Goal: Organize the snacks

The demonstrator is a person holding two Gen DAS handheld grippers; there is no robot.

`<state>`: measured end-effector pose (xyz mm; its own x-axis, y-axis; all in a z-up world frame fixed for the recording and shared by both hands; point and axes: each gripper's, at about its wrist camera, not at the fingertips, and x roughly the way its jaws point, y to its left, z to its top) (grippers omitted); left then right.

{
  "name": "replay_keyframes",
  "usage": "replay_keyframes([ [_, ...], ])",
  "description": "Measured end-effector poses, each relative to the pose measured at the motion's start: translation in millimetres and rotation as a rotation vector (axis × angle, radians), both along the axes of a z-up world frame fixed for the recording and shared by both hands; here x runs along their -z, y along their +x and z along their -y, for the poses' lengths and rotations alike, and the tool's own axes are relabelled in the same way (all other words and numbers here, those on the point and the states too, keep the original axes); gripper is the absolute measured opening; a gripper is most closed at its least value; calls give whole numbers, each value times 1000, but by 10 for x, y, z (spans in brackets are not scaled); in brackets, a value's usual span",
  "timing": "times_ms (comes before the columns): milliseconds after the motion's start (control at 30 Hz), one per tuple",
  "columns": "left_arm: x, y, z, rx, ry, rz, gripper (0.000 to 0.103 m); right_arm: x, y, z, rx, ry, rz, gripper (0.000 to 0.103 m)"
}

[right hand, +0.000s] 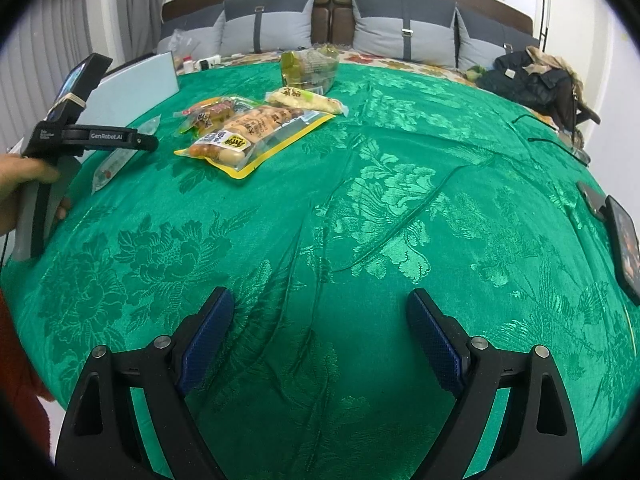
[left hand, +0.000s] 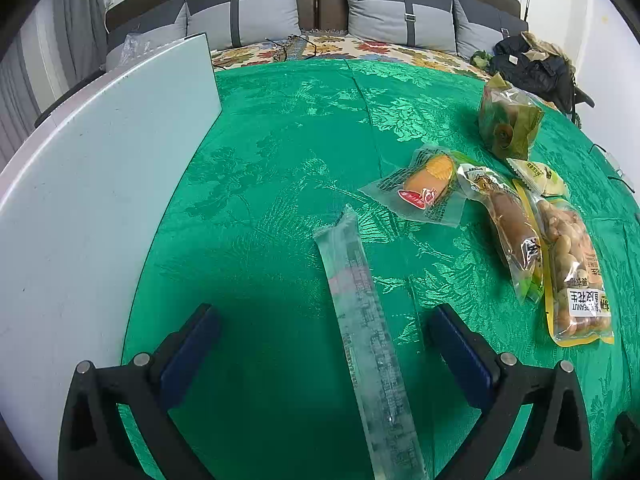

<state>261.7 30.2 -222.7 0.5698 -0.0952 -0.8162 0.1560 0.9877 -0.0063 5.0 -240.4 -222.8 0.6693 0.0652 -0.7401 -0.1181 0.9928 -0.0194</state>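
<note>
My left gripper [left hand: 320, 320] is open, low over the green bedspread [left hand: 280, 140]; a long clear snack packet [left hand: 368, 328] lies between its jaws, untouched. Right of it lie an orange snack pack [left hand: 428, 186], a brown sausage pack [left hand: 512, 232], a yellow-edged peanut bag [left hand: 576, 276], a small pale packet [left hand: 540, 176] and a green-brown bag [left hand: 508, 120]. My right gripper [right hand: 320, 320] is open and empty over bare bedspread [right hand: 380, 200]. In the right wrist view the peanut bag [right hand: 248, 136], the green bag [right hand: 310, 66] and the long packet [right hand: 116, 164] lie far left, beside the left gripper's body [right hand: 92, 128].
A pale blue-white board [left hand: 100, 200] lies along the left of the bed, also in the right wrist view [right hand: 140, 76]. Grey pillows [left hand: 244, 12] line the headboard. Dark clothing [left hand: 532, 64] is piled at the far right. A phone [right hand: 624, 244] and a cable [right hand: 540, 140] lie at the right edge.
</note>
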Motion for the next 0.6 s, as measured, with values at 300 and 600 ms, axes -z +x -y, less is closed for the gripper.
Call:
replay_keyframes([
  [300, 19, -18, 4, 0, 0, 1, 103, 6, 1, -6, 3, 0, 0, 92],
  [600, 28, -25, -1, 0, -1, 2, 103, 4, 1, -5, 4, 0, 5, 92],
])
